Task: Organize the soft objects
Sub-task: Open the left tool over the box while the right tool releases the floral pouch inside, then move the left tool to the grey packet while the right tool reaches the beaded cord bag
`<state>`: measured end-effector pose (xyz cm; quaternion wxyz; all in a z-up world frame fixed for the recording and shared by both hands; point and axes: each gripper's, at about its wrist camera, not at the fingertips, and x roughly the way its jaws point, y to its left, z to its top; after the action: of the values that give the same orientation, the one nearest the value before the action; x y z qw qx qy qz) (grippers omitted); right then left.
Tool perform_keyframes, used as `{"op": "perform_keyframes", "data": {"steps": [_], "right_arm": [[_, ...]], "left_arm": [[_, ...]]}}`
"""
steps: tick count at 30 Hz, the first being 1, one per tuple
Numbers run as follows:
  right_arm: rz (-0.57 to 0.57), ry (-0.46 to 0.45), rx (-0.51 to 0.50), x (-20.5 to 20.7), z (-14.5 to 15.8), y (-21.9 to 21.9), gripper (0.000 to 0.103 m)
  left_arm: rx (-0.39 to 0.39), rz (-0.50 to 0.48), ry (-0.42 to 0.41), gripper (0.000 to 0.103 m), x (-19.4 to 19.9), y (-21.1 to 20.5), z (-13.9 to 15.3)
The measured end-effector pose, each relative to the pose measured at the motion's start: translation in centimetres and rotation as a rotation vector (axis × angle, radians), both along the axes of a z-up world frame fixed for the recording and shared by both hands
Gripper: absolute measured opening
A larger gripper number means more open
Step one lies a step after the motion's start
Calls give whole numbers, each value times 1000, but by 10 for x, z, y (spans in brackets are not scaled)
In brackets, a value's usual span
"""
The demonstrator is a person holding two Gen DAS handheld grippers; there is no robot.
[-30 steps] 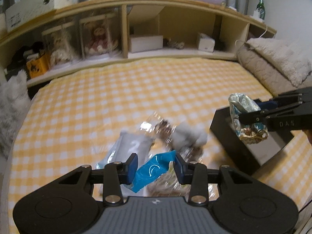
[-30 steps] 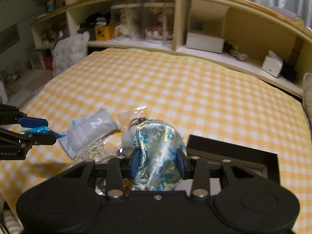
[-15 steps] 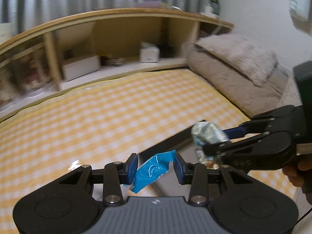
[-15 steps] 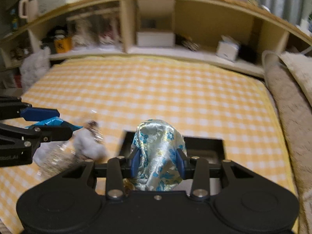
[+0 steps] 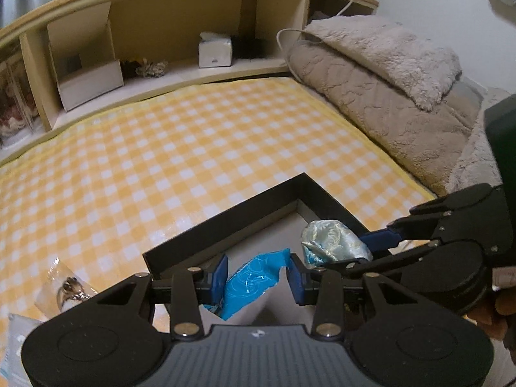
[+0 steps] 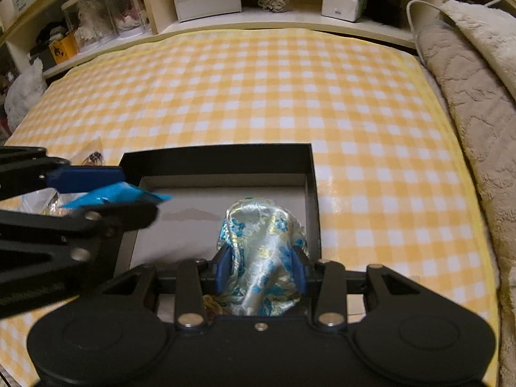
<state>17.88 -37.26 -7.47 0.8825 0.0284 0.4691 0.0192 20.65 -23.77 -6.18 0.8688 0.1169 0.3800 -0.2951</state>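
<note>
My left gripper (image 5: 256, 274) is shut on a blue plastic packet (image 5: 250, 282) and holds it over the open black box (image 5: 225, 219). My right gripper (image 6: 259, 269) is shut on a silvery brocade pouch with blue flowers (image 6: 262, 251), also over the box (image 6: 219, 161). The two grippers are side by side above the box's grey inside. In the right wrist view the left gripper (image 6: 142, 198) comes in from the left with the blue packet (image 6: 116, 195). In the left wrist view the right gripper (image 5: 361, 251) comes in from the right with the pouch (image 5: 332, 242).
The box lies on a yellow checked bed cover (image 6: 258, 90). A clear bag with a trinket (image 5: 64, 287) and a grey packet (image 5: 14, 345) lie left of the box. Folded beige blankets (image 5: 387, 90) are on the right. A wooden shelf headboard (image 6: 258, 3) runs along the back.
Both grippers moved right from the pile of packets to above the black box, each still holding its item. They now hang lower and closer over the box's inside.
</note>
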Motion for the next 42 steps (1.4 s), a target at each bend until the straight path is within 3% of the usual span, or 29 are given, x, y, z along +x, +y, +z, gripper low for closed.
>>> {"op": "perform_keyframes", "data": {"steps": [5, 8, 10, 14, 19, 23, 28, 31, 42], "right_arm": [[-18, 20, 16, 1, 0, -1, 42], [-22, 32, -10, -1, 0, -1, 48], [-27, 40, -3, -2, -1, -4, 48], [-50, 26, 30, -6, 4, -8, 50], [-60, 14, 50, -9, 9, -5, 60], [-59, 1, 52, -14, 12, 0, 70], [-71, -29, -39, -21, 19, 12, 88], [-82, -51, -29, -25, 23, 12, 98], [-161, -99, -53, -35, 31, 8, 103]], "left_arm": [[-10, 15, -19, 43, 3, 1, -6], [10, -22, 9, 54, 2, 3, -10], [24, -57, 13, 78, -2, 8, -11], [40, -88, 14, 82, -13, 17, -16], [28, -101, 25, 95, -25, 23, -19], [21, -83, 38, 99, -29, 26, -18], [29, -64, 36, 103, -34, 32, -15], [12, -45, 47, 103, -35, 40, -12], [-21, 24, -9, 103, -39, 84, 12]]}}
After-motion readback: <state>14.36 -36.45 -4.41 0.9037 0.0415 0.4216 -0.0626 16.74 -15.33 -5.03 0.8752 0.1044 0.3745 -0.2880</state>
